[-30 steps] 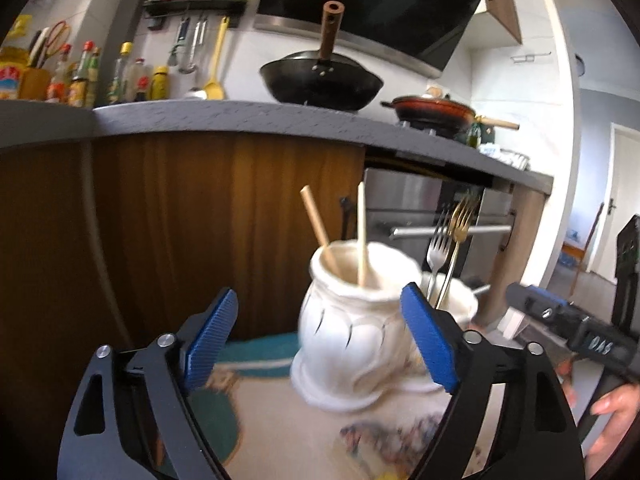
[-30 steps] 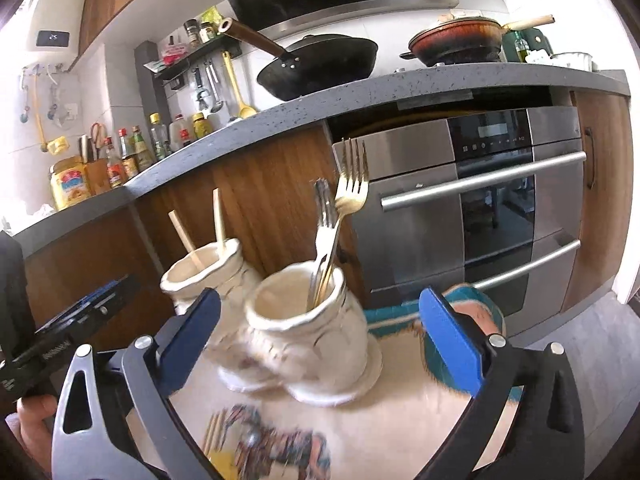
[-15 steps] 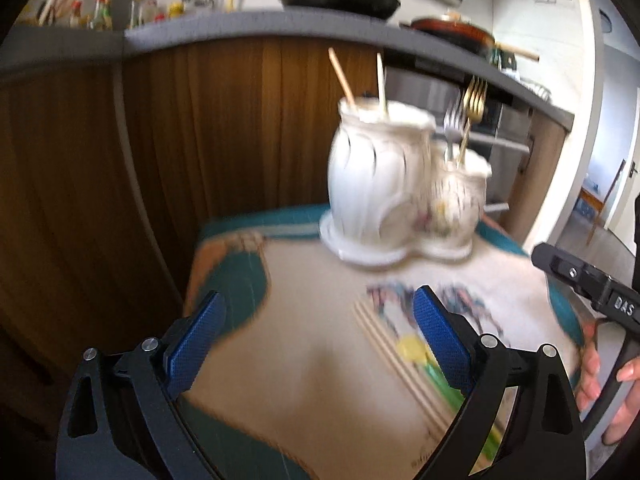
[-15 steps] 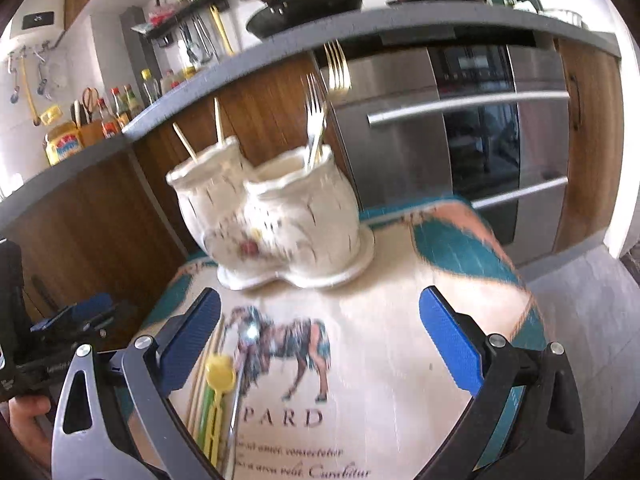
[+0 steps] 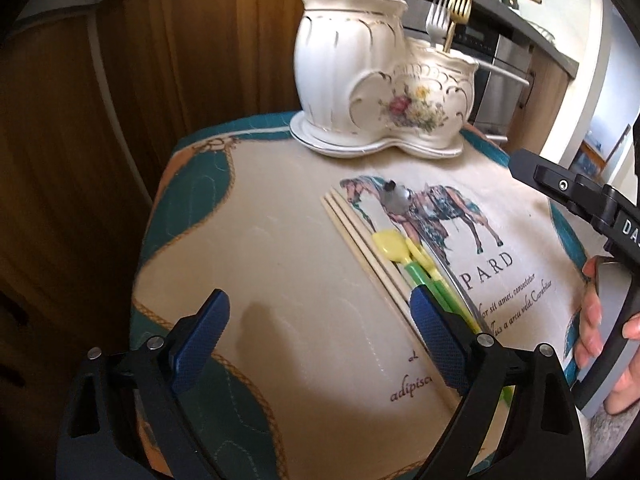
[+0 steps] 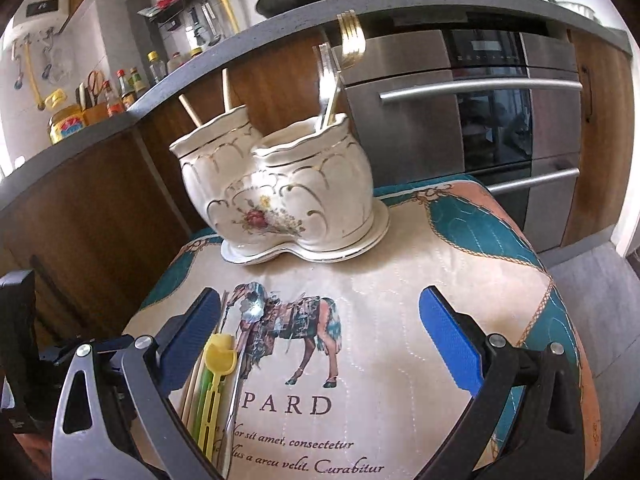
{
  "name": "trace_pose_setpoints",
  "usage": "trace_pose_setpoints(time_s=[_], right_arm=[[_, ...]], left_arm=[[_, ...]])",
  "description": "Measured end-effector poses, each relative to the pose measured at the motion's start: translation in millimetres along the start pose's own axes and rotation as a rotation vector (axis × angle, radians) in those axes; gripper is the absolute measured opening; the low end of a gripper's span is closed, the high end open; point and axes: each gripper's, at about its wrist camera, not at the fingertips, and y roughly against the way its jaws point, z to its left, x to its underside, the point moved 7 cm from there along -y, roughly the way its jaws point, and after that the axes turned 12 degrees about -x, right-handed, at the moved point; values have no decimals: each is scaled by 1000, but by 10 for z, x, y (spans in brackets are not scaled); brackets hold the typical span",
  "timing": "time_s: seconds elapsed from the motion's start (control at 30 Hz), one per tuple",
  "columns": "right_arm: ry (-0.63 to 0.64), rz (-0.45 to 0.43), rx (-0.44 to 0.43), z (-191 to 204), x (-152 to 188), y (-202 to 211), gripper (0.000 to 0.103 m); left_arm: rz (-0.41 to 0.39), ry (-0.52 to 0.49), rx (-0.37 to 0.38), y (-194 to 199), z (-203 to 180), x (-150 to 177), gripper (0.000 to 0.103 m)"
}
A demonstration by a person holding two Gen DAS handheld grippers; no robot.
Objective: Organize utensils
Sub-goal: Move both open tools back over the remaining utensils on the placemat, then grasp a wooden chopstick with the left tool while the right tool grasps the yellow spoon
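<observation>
A white ceramic holder [image 5: 384, 92] with two joined compartments and a floral motif is seen standing upright at the far edge of the tabletop [image 5: 280, 280], which is covered by a quilted cloth printed with a horse and lettering. Two wooden chopsticks [image 6: 208, 98] are held in the taller left compartment, and a silver fork [image 5: 436, 14] and a gold fork [image 5: 460, 4] in the lower right compartment. A group of loose utensils is laid side by side on the cloth, near and right of centre in the left wrist view: wooden chopsticks [image 5: 360, 244] on the left of the group, yellow-headed spoons with green and yellow handles [image 5: 404, 256] beside them, and a metal spoon [image 5: 396, 200] on the right, its bowl resting over the horse print. The left hand-held gripper [image 5: 320, 334] is held above the near part of the tabletop with its blue pads spread wide, nothing between them; its right pad is seen over the near ends of the loose utensils, though contact cannot be determined. The right hand-held gripper [image 6: 324, 344] is likewise spread wide and empty, with the loose utensils just beside its left pad. A kitchen counter [image 6: 280, 28] and a built-in oven [image 6: 480, 100] are seen beyond.
</observation>
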Motion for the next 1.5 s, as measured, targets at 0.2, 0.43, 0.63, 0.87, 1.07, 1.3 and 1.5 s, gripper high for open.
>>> trace_pose_setpoints(time_s=[0.2, 0.43, 0.63, 0.87, 1.07, 1.3, 1.5], right_arm=[[27, -2, 1, 17, -5, 10, 99], [25, 2, 1, 7, -1, -6, 99], [51, 9, -8, 54, 1, -3, 99], [65, 90, -53, 237, 75, 1, 88], [115, 265, -124, 567, 403, -122, 50], [134, 373, -144, 728, 627, -201, 22], [79, 421, -142, 692, 658, -295, 21]], left_arm=[[22, -40, -10, -90, -98, 12, 71], [42, -105, -10, -159, -181, -86, 45], [53, -138, 17, -163, -169, -131, 11], [56, -78, 62, -119, 18, -54, 5], [43, -37, 97, -45, 135, 4, 5], [7, -13, 130, 17, 208, -32, 5], [-12, -9, 159, 45, 209, -55, 5]])
